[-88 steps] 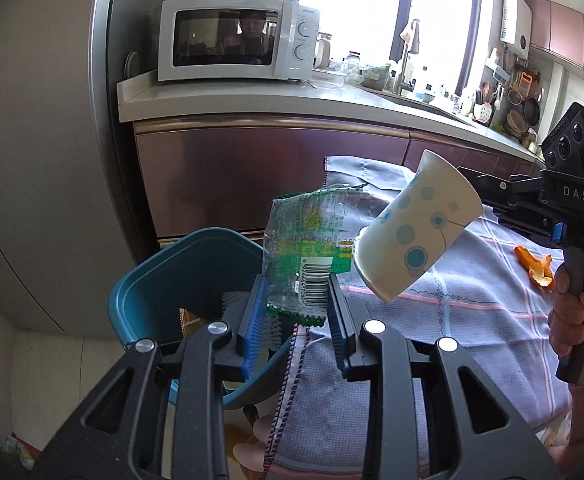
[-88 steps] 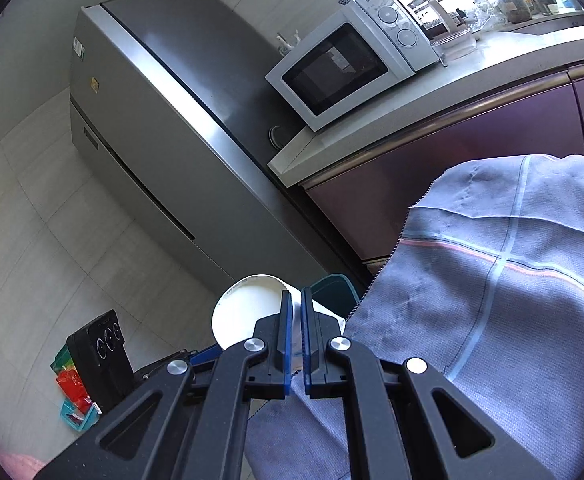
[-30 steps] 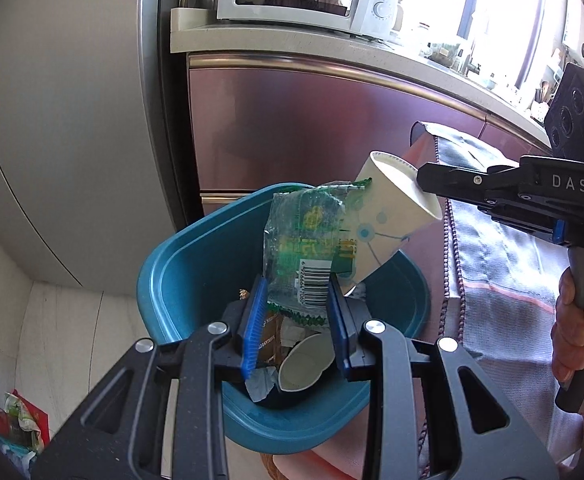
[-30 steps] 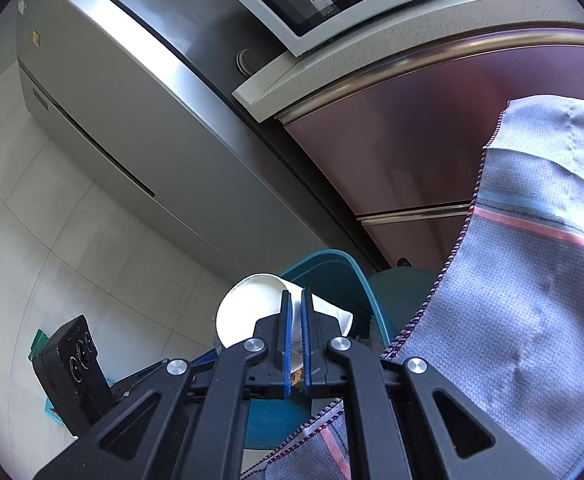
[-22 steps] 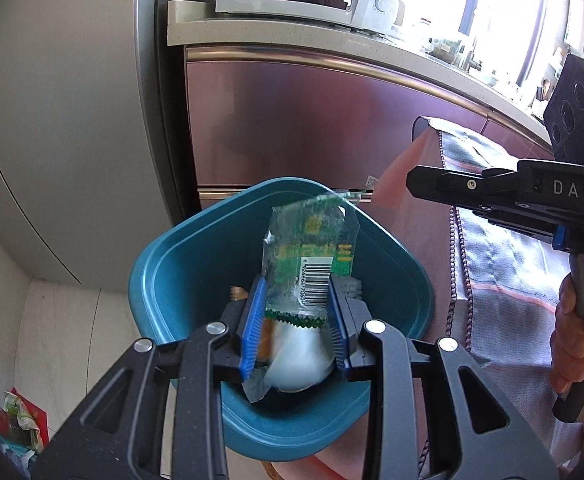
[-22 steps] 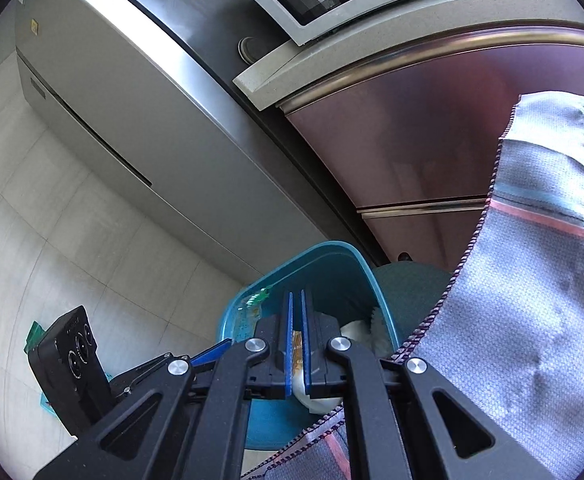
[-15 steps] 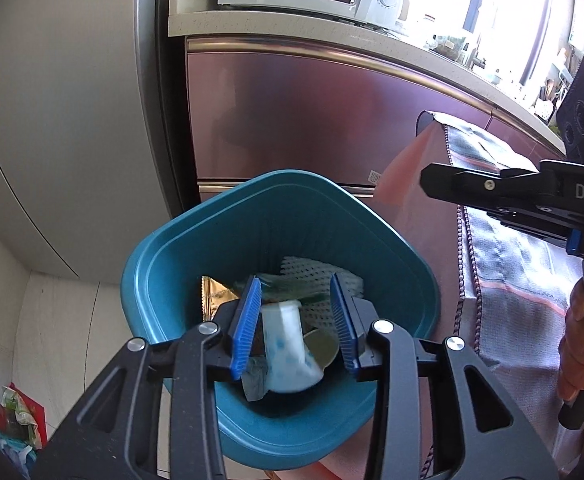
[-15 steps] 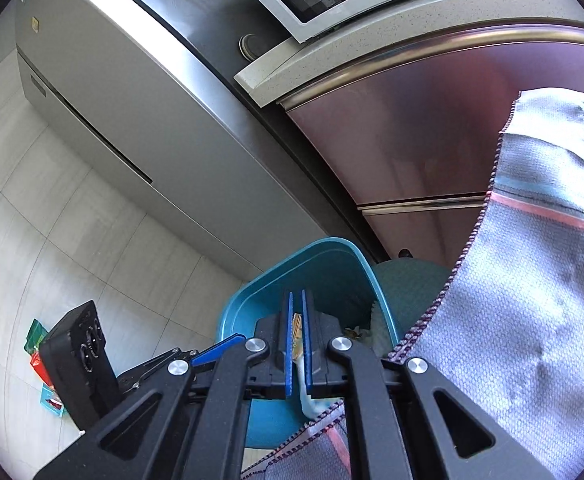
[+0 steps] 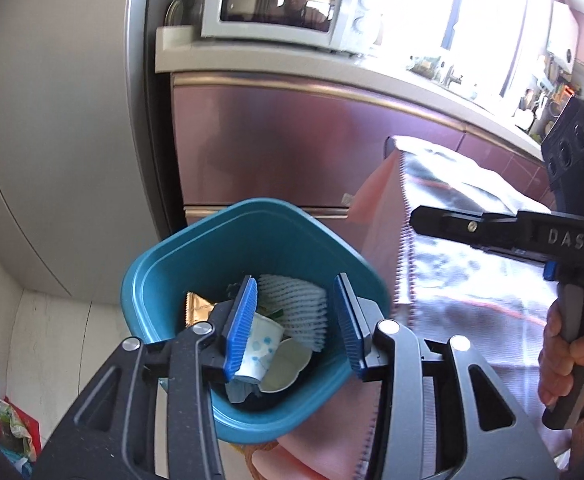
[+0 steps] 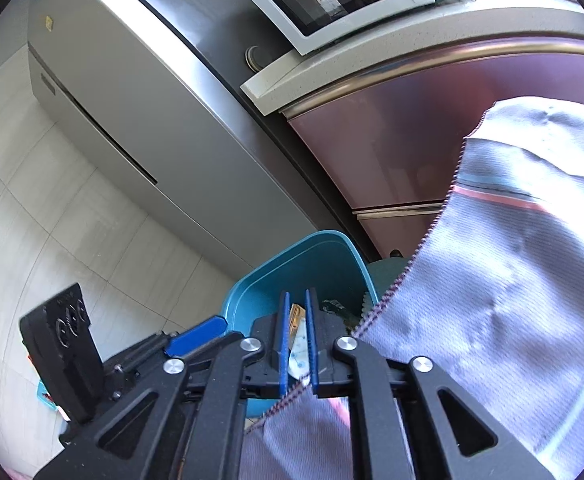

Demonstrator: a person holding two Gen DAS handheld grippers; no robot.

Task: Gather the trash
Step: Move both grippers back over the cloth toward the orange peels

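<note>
A teal bin (image 9: 252, 206) stands on the floor beside the table. In it lie a blue-dotted paper cup (image 9: 262, 346), a white foam net (image 9: 296, 304), a second cup (image 9: 288, 364) and a gold wrapper (image 9: 198, 308). My left gripper (image 9: 295, 278) hangs over the bin, its jaws opening with nothing between them. My right gripper (image 9: 424, 218), held by a hand (image 9: 564, 344), reaches in from the right above the bin's far side. In the right wrist view the right gripper (image 10: 297, 294) shows a narrow, widening gap with nothing gripped, above the bin (image 10: 276, 264).
A grey checked tablecloth (image 10: 512, 280) hangs over the table edge right beside the bin. Behind stand a steel fridge (image 9: 60, 120), maroon cabinets (image 9: 292, 148) and a microwave (image 9: 280, 4) on the counter. Wrappers (image 9: 10, 432) lie on the floor at lower left.
The dotted cup left the right gripper and the green wrapper left the left gripper; both dropped into the bin. Both pairs of jaws have parted, the left much wider.
</note>
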